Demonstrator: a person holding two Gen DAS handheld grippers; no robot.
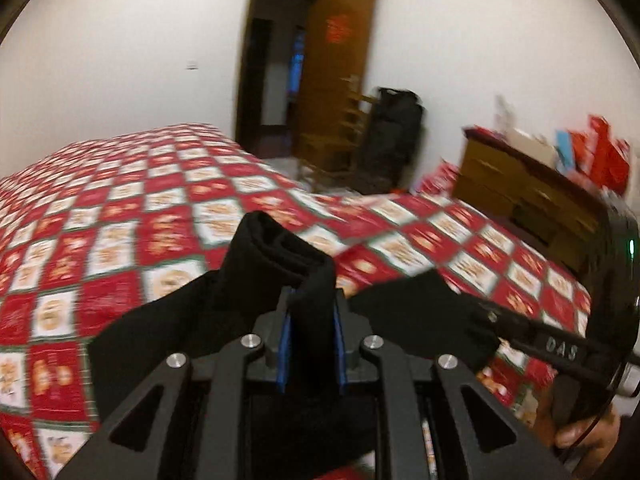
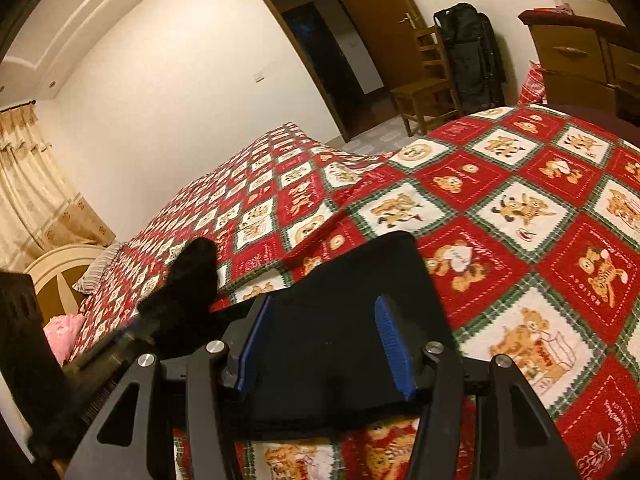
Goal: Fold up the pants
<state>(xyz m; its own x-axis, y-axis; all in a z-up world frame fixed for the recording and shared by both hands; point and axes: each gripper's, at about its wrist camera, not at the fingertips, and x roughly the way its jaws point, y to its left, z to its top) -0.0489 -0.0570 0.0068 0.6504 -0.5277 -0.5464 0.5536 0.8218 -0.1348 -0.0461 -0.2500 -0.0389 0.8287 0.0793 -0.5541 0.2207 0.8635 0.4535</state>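
Left gripper [image 1: 311, 312] clamped narrow on a bunched fold of black pants [image 1: 280, 248] raised over the bed [image 1: 132, 216], right gripper [image 2: 320, 336] spread wide around flat pants cloth, wooden chair [image 2: 428, 88] beyond.
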